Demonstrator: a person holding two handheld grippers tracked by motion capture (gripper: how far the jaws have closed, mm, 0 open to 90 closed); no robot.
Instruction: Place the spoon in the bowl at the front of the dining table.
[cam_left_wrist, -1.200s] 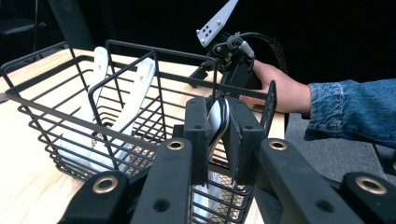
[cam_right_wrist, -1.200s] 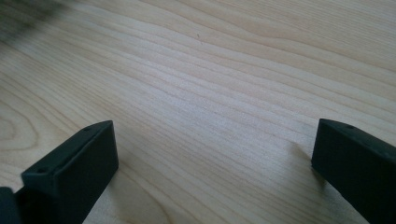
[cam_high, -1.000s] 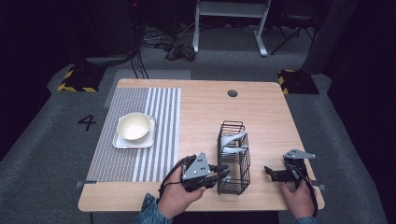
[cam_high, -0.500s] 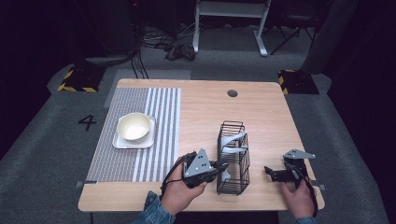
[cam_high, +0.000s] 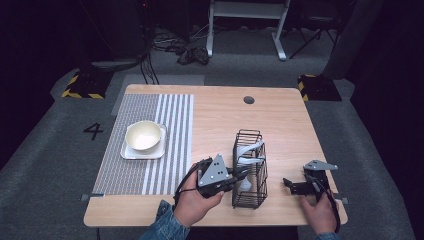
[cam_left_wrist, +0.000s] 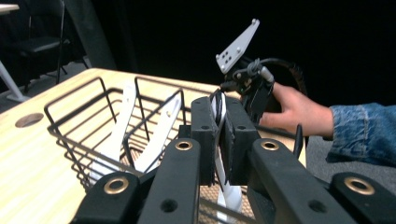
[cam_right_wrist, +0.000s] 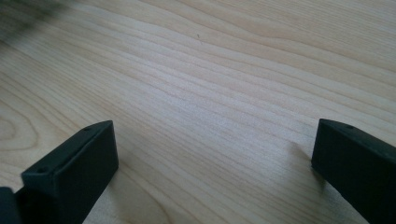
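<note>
A black wire basket (cam_high: 248, 136) (cam_left_wrist: 74, 135) stands on the wooden table near its front edge. It holds several white utensils (cam_high: 250, 148) (cam_left_wrist: 116, 130) leaning inside. My left gripper (cam_high: 242, 176) (cam_left_wrist: 219, 121) reaches into the basket from its left side. It is shut on one white utensil (cam_high: 245, 185) (cam_left_wrist: 218, 105), whose thin handle shows pinched between the pads. My right gripper (cam_high: 290, 186) (cam_right_wrist: 212, 154) rests to the right of the basket, apart from it. Its jaws stand wide open over bare wood with nothing between them.
A cream bowl (cam_high: 144, 135) sits on a white square plate (cam_high: 131, 153) on a striped grey mat (cam_high: 170, 130) at the left. A round cable hole (cam_high: 248, 99) lies at the table's far side. The table's front edge is close to both hands.
The left gripper has shifted slightly at the basket's side. The right hand and its gripper have kept still.
</note>
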